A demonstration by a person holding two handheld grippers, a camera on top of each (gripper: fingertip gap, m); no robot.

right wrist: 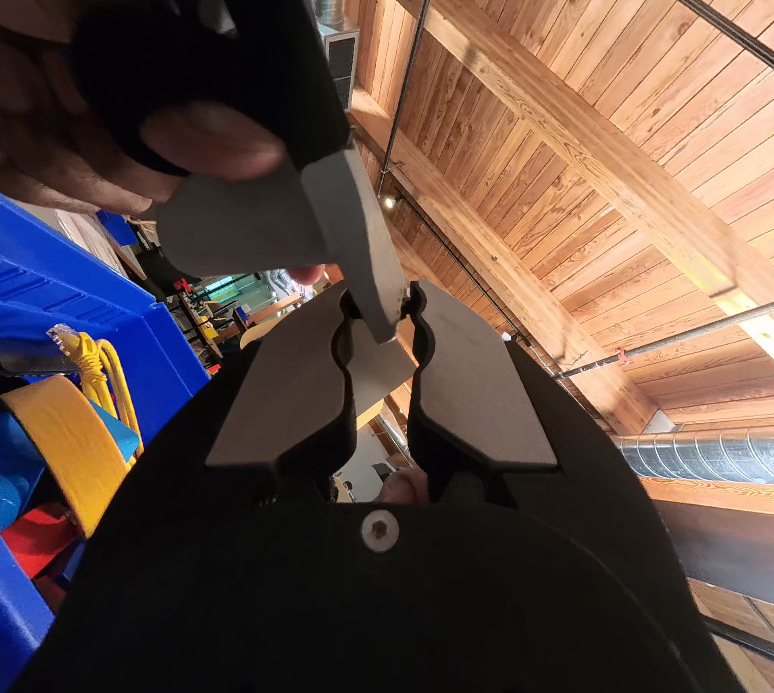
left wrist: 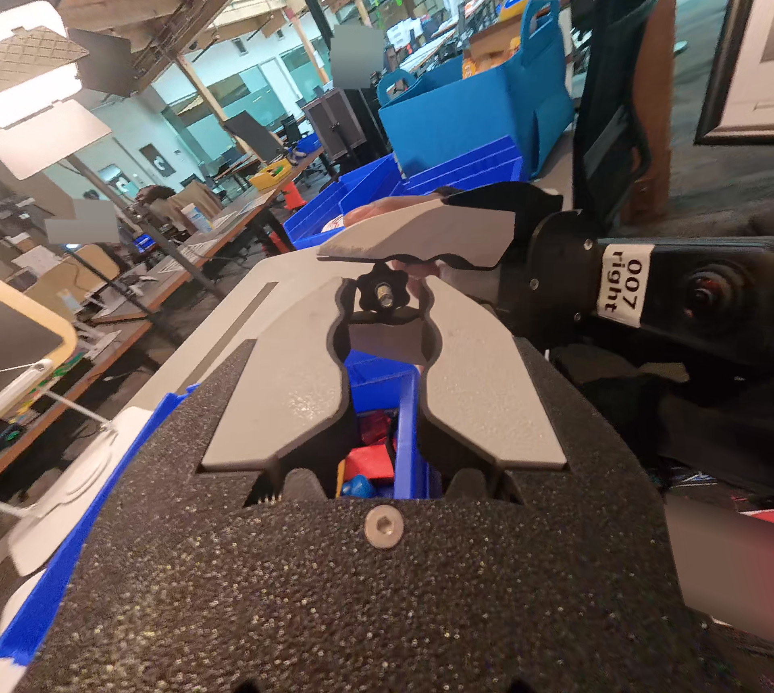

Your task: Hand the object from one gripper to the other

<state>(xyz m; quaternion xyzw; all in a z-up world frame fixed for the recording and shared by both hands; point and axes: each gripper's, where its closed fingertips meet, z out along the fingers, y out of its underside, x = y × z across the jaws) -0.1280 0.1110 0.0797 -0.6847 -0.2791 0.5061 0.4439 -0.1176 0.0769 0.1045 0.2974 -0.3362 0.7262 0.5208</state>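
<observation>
Left wrist view: the black knob (left wrist: pixel 379 289) with a shiny bolt in its middle sits up in the air, between the tips of both tongs.
Left gripper (left wrist: pixel 383 294): its grey tongs are narrow, one tip on each side of the knob. A tiny gap shows on one side, so I cannot tell if they pinch it.
Right gripper (right wrist: pixel 379 308): it comes in from the side. One tong presses on top of the knob and one under it, so it holds the knob.
Right wrist view: a left tong crosses in front of the knob and hides most of it.
Blue bin (left wrist: pixel 377 379): below the knob, with red things inside.
Wooden ceiling (right wrist: pixel 586 128): far behind the knob.
</observation>
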